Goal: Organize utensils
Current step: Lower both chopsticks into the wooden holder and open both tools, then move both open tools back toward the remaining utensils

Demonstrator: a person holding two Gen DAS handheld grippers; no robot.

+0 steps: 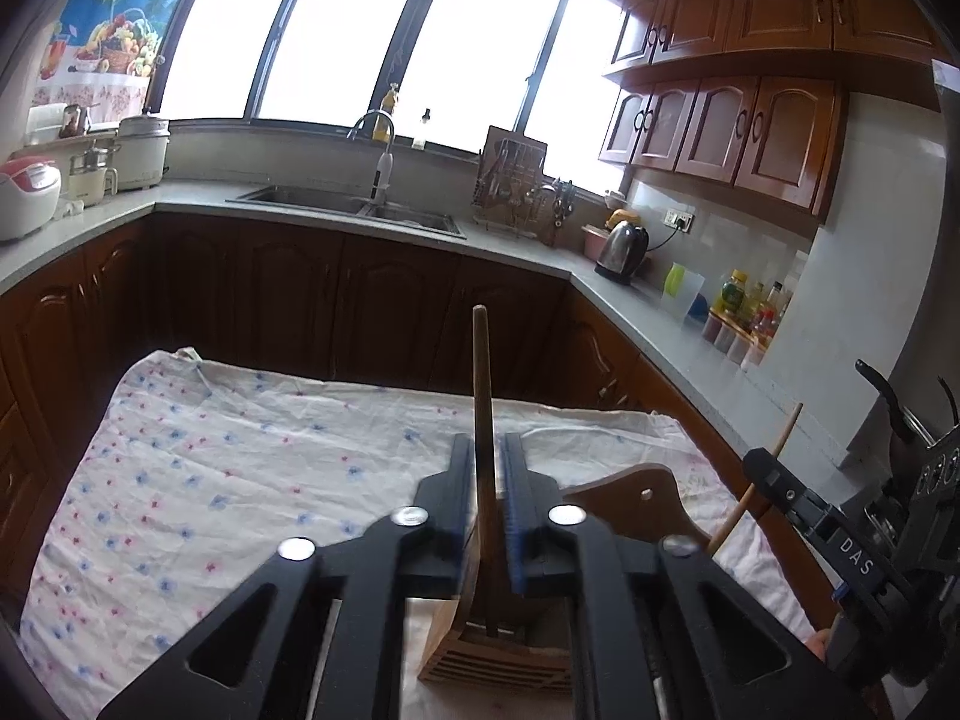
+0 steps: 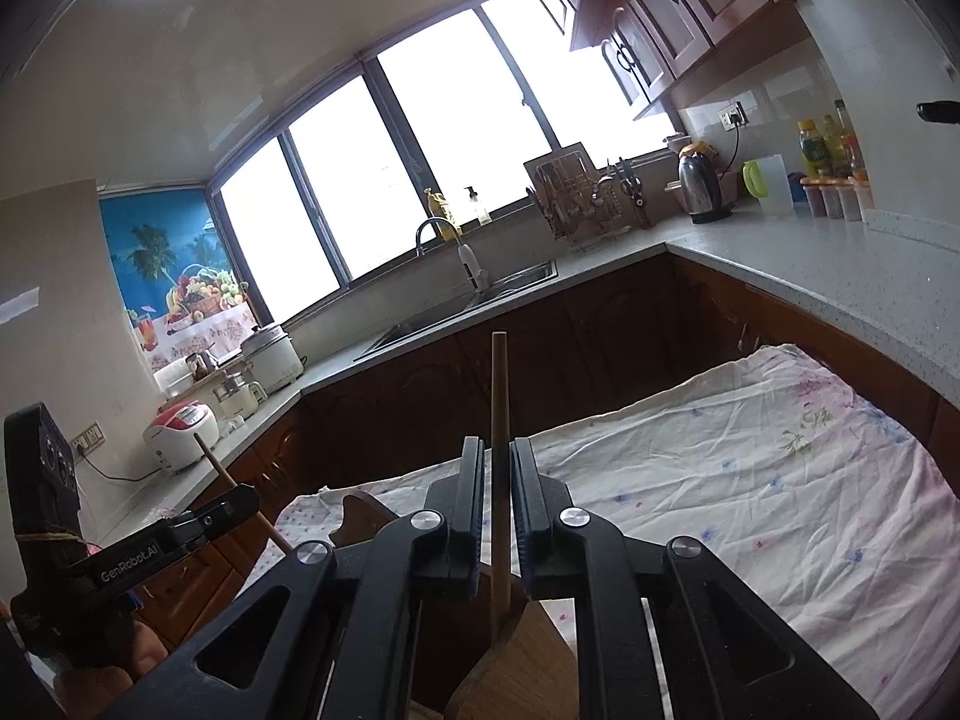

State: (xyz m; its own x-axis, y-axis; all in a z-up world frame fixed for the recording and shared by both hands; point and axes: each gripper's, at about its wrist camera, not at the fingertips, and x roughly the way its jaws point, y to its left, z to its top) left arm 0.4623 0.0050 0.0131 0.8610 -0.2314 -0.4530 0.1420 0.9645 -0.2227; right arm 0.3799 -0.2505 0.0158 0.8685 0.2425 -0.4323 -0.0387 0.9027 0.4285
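Note:
My left gripper [image 1: 487, 441] stands open by a narrow gap around a dark wooden utensil handle [image 1: 482, 372]. The handle stands upright in a slatted wooden utensil holder [image 1: 498, 660] on the flowered tablecloth [image 1: 210, 480]. My right gripper [image 2: 497, 447] is likewise open, with a pale wooden stick [image 2: 499, 384] between its pads; slim gaps show on both sides. This stick drops into the same holder [image 2: 516, 660]. Each gripper shows in the other's view: the right one [image 1: 762, 468] with its pale stick [image 1: 786, 432], the left one [image 2: 240, 501] with its handle [image 2: 210, 453].
An L-shaped grey counter [image 1: 630, 294] runs behind the table, with a sink [image 1: 348, 204], dish rack [image 1: 510, 192], kettle [image 1: 624, 246], bottles [image 1: 744, 306] and rice cookers [image 1: 24, 192]. Dark wooden cupboards stand below it. The cloth [image 2: 750, 480] spreads wide around the holder.

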